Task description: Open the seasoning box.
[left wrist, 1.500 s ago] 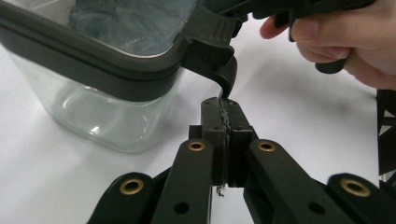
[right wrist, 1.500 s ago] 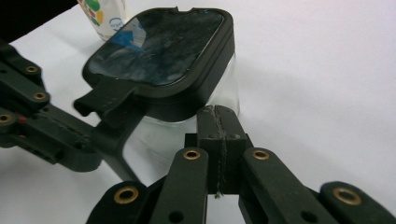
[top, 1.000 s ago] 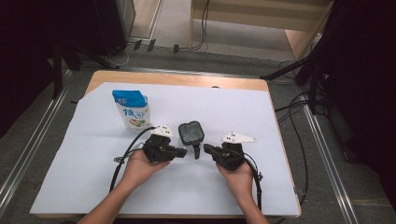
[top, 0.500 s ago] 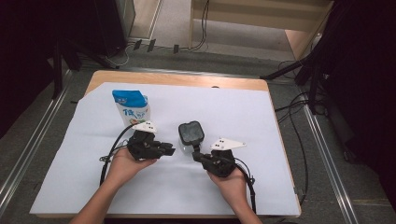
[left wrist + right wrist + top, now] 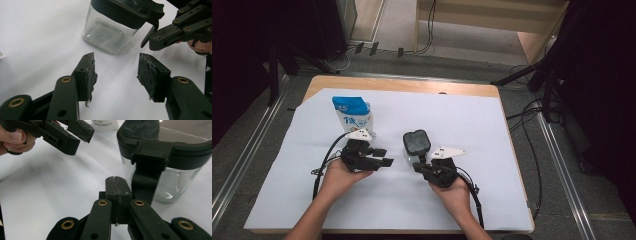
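Observation:
A clear glass jar (image 5: pixel 416 145) with a black clip lid stands mid-table on the white sheet. My left gripper (image 5: pixel 383 156) lies to its left and points at it, a short gap away. Its jaws have just been opening and stand open with nothing between them. The left gripper view looks past the left gripper (image 5: pixel 116 67) to the jar (image 5: pixel 107 32). My right gripper (image 5: pixel 419 167) sits at the jar's near side, shut on nothing. In the right gripper view the right gripper (image 5: pixel 117 185) has its tips just left of the hanging lid latch (image 5: pixel 147 172) on the jar (image 5: pixel 172 180).
A blue and white bag (image 5: pixel 352 114) stands upright behind the left gripper, toward the back left. The white sheet (image 5: pixel 492 150) covers most of the wooden table. Cables trail from both grippers toward the near edge. Metal rails run along both sides of the table.
The left gripper has drawn back to the left, away from the jar, and its jaws have opened. The right gripper has slid left, up to the jar's front.

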Motion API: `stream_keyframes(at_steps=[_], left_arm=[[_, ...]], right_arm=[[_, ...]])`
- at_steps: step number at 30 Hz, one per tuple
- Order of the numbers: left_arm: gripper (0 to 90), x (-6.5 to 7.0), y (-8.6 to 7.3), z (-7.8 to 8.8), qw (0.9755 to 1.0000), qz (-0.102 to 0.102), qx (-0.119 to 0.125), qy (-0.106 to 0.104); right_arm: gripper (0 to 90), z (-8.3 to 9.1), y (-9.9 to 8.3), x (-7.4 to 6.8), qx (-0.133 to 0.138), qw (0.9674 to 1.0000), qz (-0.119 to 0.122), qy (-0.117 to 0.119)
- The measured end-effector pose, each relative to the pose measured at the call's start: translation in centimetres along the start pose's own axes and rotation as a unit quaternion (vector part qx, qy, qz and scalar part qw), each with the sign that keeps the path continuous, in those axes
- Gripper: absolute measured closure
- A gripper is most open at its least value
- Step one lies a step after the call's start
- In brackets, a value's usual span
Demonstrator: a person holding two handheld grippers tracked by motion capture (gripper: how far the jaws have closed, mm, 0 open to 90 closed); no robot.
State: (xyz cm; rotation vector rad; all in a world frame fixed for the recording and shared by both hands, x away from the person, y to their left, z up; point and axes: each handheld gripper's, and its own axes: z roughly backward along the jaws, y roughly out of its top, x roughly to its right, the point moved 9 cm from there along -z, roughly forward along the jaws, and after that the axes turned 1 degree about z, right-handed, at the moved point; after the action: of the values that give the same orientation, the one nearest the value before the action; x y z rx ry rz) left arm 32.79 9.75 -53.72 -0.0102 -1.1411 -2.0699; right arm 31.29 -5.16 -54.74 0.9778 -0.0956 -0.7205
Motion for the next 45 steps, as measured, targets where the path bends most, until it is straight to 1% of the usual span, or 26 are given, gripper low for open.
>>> stream_keyframes(at_steps=[3, 6, 9, 11, 13, 17, 20, 22, 29, 33, 38, 41, 42, 44, 45], left_arm=[[43.9, -0.1, 0.0, -0.1, 1.0000, -0.006, 0.002, 0.002], [42.7, -0.1, 0.1, -0.2, 0.9999, -0.013, 0.001, 0.001], [42.4, -0.2, 0.2, -0.4, 0.9999, -0.014, 0.001, 0.003], [42.5, -0.2, 0.3, -0.6, 0.9999, -0.014, 0.001, 0.001], [42.6, -0.2, 0.3, -0.8, 0.9999, -0.015, -0.002, 0.000], [43.1, -0.1, 0.5, -1.0, 0.9998, -0.020, -0.002, 0.000], [43.4, -0.1, 0.7, -1.2, 0.9998, -0.020, 0.003, 0.002], [44.1, -0.1, 0.8, -1.2, 0.9998, -0.021, 0.001, 0.000], [44.0, -0.3, 0.8, -1.4, 0.9997, -0.024, 0.001, -0.002], [44.2, -0.2, 0.8, -1.4, 0.9997, -0.024, -0.001, -0.001], [43.3, 0.0, 0.6, -1.5, 0.9996, -0.028, -0.004, -0.003], [42.8, 0.2, 0.6, -1.5, 0.9993, -0.037, -0.004, -0.004], [42.8, 0.2, 0.6, -1.5, 0.9992, -0.039, -0.005, -0.004], [42.6, 0.4, 0.5, -1.5, 0.9992, -0.040, -0.005, -0.003], [42.4, 0.4, 0.5, -1.5, 0.9991, -0.043, -0.007, -0.004]], right_arm=[[90.0, 0.2, 0.0, 0.2, 0.001, 1.0000, -0.003, -0.001], [90.0, 0.2, -0.1, 0.2, 0.001, 1.0000, -0.003, -0.004], [90.0, 0.1, -0.2, 0.3, 0.003, 1.0000, -0.003, -0.005], [90.0, 0.2, -0.3, 0.3, -0.001, 1.0000, -0.005, -0.007], [90.0, 0.3, -0.4, 0.5, 0.001, 0.9999, -0.006, -0.009], [90.0, 0.8, -0.5, 1.1, 0.003, 0.9997, -0.015, -0.017], [90.0, 1.2, -0.6, 1.6, 0.005, 0.9996, -0.018, -0.023], [90.0, 1.4, -0.6, 2.0, 0.006, 0.9992, -0.026, -0.028], [90.0, 2.1, -0.6, 3.6, 0.010, 0.9983, -0.037, -0.044], [90.0, 2.5, -0.5, 4.6, 0.011, 0.9974, -0.047, -0.054], [90.0, 2.8, -0.3, 5.9, 0.014, 0.9964, -0.056, -0.062], [90.0, 2.9, -0.2, 6.6, 0.016, 0.9960, -0.058, -0.065], [90.0, 2.9, -0.1, 6.8, 0.013, 0.9958, -0.060, -0.067], [90.0, 2.9, 0.1, 7.3, 0.010, 0.9954, -0.056, -0.077], [90.0, 2.9, 0.1, 7.5, 0.011, 0.9955, -0.056, -0.076]])
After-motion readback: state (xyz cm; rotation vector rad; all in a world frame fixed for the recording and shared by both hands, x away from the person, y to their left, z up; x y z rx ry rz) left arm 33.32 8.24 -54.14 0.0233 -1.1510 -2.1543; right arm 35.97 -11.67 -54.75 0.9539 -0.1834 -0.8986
